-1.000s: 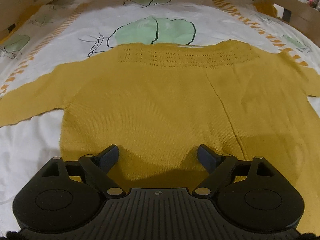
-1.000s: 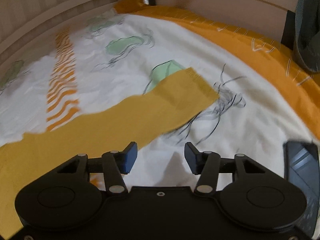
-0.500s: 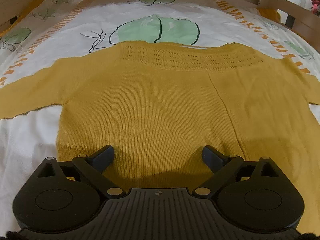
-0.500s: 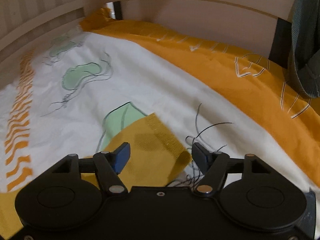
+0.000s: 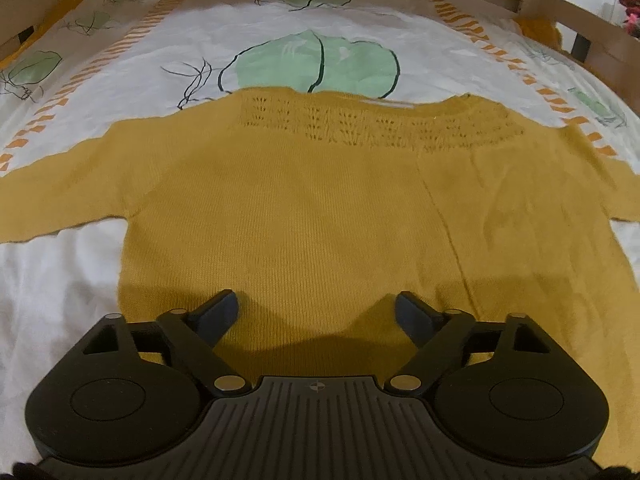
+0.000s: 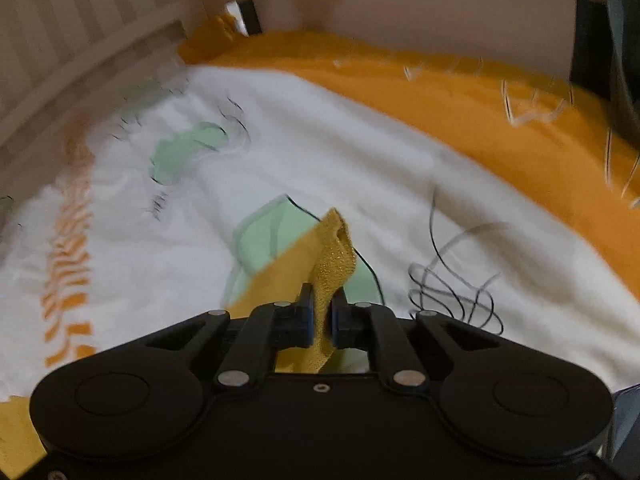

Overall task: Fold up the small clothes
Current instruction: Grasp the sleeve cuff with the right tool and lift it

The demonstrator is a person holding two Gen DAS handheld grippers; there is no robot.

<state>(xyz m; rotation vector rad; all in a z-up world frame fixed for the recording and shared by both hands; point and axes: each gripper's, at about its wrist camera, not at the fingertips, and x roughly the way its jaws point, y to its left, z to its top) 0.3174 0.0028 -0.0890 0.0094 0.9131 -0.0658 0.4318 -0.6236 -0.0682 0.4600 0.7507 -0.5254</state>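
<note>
A mustard-yellow knitted sweater (image 5: pixel 312 208) lies flat on the bed, neckline at the far side and both sleeves spread out sideways. Over its near hem hovers my left gripper (image 5: pixel 316 304). Its jaws are wide apart and closing, with hem fabric lying under the gap and neither pad pressing on it. In the right wrist view my right gripper (image 6: pixel 322 312) is shut on the sleeve cuff (image 6: pixel 334 252), which stands up crumpled between the blue pads, lifted off the sheet.
The white bedsheet (image 5: pixel 120 60) has green leaf prints and orange striped bands, with an orange border (image 6: pixel 460 120) along its right side. A wooden bed rail (image 6: pixel 100 52) runs around the bed. A dark garment (image 6: pixel 624 60) hangs at the far right.
My right gripper slid over the sleeve end, then shut on the cuff and bunched it upward. My left gripper stayed over the hem, its jaws a little narrower.
</note>
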